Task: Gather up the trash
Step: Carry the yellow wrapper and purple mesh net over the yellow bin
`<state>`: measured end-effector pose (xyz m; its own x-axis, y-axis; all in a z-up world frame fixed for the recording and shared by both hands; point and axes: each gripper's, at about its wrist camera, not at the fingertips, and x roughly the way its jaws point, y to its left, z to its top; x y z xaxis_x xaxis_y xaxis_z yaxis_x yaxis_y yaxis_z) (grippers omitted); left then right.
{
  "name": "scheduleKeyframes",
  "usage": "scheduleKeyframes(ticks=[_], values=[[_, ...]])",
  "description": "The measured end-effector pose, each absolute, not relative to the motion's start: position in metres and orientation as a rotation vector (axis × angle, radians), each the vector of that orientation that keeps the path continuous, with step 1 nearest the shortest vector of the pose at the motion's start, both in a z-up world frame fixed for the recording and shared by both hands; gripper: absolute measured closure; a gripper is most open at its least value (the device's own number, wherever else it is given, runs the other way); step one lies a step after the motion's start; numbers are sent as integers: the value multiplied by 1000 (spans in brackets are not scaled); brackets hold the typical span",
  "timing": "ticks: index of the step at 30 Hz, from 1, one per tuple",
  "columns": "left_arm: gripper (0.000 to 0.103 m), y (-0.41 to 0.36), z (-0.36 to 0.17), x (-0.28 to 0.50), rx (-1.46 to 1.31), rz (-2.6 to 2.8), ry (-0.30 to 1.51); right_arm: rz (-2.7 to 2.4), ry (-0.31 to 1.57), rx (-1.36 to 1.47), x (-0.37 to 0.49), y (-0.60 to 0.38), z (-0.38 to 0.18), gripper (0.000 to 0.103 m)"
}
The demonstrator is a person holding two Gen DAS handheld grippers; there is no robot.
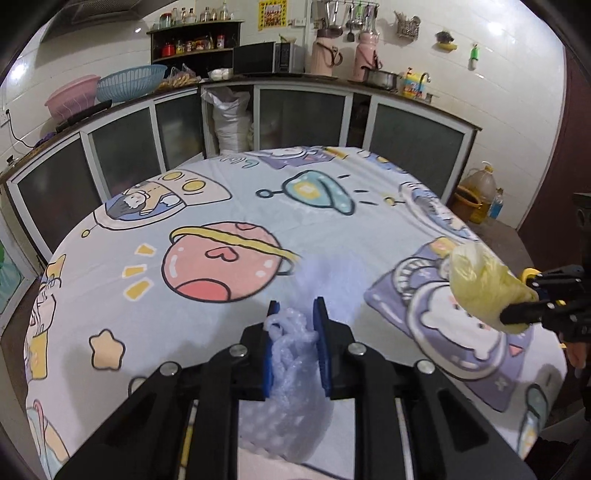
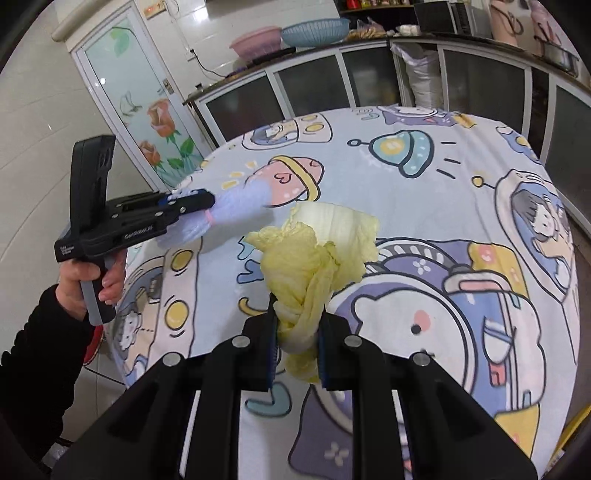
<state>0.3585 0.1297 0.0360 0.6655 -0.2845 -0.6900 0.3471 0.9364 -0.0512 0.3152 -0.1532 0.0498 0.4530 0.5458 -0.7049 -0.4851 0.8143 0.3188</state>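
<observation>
Left gripper is clamped on a crumpled clear bubble-wrap bag, hanging above the round table with the cartoon space-print cloth. Right gripper has its 2 blue pads squeezed onto a wilted pale-yellow cabbage leaf, also off the cloth.

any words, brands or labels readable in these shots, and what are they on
"GenROBOT.AI", roughly as it reads, small and soft: on the side of the left gripper.
Small white label near that gripper's handle: too small to read.
Teal letters printed at the far edge of the tablecloth: upside down, not readable.
Yellow poster on the wall: too blurred.
Yellow package on the counter: too blurred.
</observation>
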Motion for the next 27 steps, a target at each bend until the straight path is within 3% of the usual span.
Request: scheduleKeyframes(ticks=[16, 27], values=[[86, 88, 53, 260, 82, -472, 735, 557, 831, 125, 227, -222, 65, 86], [86, -4, 50, 229, 132, -633, 750, 430, 801, 197, 172, -303, 60, 86]])
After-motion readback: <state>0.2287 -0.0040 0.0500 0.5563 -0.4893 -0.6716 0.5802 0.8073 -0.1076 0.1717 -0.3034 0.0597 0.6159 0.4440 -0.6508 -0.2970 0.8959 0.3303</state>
